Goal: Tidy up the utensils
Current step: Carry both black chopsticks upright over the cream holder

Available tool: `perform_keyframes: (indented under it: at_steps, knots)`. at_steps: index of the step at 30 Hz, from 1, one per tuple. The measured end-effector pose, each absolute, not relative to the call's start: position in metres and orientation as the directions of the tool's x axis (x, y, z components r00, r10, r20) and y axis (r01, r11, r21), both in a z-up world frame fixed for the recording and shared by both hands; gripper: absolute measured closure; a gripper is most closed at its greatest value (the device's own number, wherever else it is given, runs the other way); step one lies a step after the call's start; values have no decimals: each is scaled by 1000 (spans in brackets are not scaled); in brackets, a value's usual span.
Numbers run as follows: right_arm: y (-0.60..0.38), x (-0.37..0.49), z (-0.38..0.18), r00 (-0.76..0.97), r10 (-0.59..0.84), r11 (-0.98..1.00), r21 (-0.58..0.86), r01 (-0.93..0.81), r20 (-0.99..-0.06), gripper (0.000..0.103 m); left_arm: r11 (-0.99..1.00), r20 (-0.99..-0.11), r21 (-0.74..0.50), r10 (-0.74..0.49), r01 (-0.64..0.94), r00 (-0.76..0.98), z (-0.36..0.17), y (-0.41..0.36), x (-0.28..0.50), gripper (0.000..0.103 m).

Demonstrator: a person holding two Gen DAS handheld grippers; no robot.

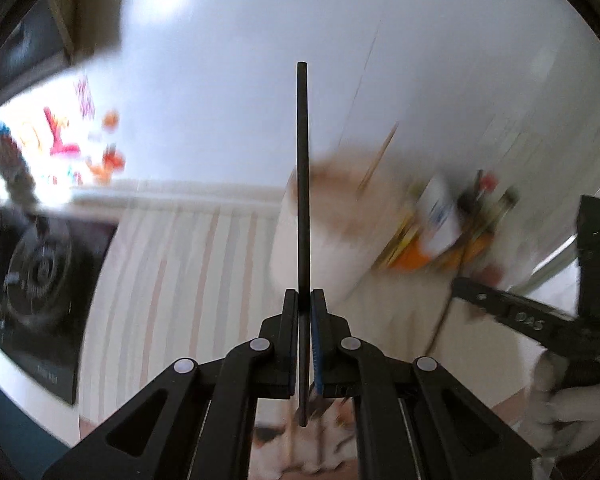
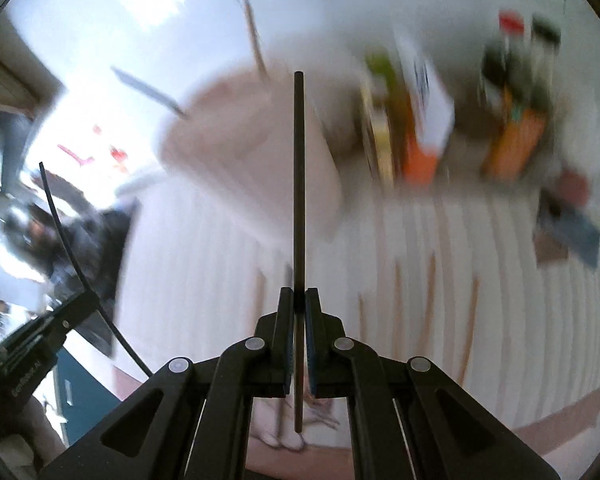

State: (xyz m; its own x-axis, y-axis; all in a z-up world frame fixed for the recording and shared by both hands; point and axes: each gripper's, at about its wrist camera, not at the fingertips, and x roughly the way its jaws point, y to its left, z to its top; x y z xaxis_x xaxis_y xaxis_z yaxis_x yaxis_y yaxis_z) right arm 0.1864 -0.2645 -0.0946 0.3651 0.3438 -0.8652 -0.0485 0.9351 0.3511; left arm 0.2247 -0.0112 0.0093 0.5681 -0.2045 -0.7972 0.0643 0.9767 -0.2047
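Observation:
My left gripper [image 1: 304, 295] is shut on a thin black chopstick [image 1: 303, 184] that points straight ahead. My right gripper [image 2: 299, 294] is shut on a second black chopstick [image 2: 299, 168], also pointing ahead. A blurred pale round utensil holder [image 1: 324, 232] stands ahead on the striped cloth; in the right wrist view the holder [image 2: 236, 136] has a wooden stick [image 2: 254, 36] and a grey-handled utensil [image 2: 148, 90] in it. Several wooden chopsticks [image 2: 430, 304] lie on the cloth. The right gripper's body [image 1: 540, 316] shows at the right of the left view; the left gripper [image 2: 32, 344] shows at the left of the right view.
A striped tablecloth [image 1: 180, 264] covers the table. Blurred bottles and boxes [image 2: 460, 112] stand at the back right. A black stove [image 1: 32, 272] is at the left. A dark flat object [image 2: 568, 236] lies at the right edge of the cloth.

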Motion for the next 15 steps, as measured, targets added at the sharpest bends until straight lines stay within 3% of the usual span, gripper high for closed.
perform_keyframes:
  at_steps: [7,15]
  knots:
    - [-261,254,8,582,357,925,365,-108,-731,97,972,-674,-223,-210,76,708,68,-23,293,100]
    - [-253,335,35,697,268,946,318,-60,-665,97,970,-650,-242,-186,31,737,54,-21,375,100]
